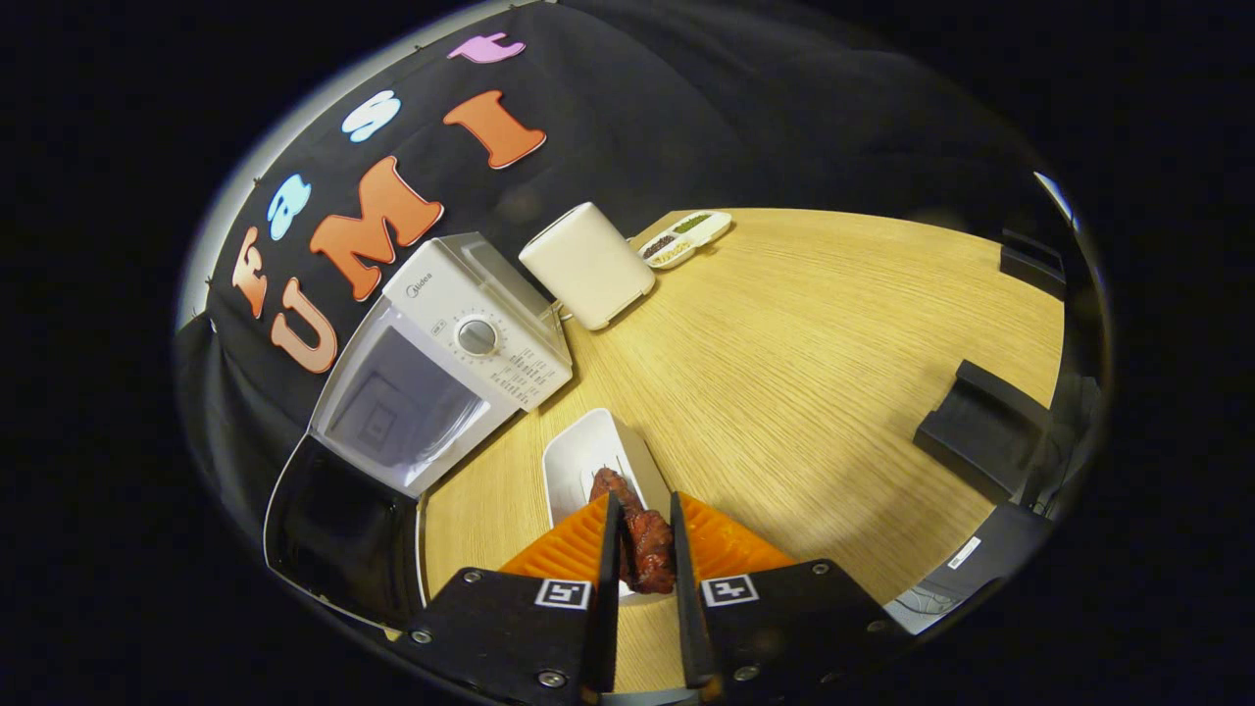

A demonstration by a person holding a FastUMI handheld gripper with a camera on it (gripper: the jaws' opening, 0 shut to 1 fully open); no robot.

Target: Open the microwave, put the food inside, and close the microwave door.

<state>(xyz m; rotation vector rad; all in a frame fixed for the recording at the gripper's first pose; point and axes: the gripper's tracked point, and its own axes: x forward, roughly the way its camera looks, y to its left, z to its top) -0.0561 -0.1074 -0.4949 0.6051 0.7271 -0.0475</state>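
Gripping the food (642, 539) between nearly closed jaws, the gripper (644, 510) hovers over the tray (578, 456) (microwave (441, 363) open).

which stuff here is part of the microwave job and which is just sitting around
Job:
- microwave, door already swung open
- reddish piece of meat, gripped between the fingers
- gripper
- white dish beneath the meat

Lying about:
- cream box-shaped appliance
- divided snack tray
- black blocks on the wooden table

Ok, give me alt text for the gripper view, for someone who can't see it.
The gripper has its fingers shut on a reddish piece of food above a white dish on a wooden table. Beyond them stands a white microwave, its door swung open.
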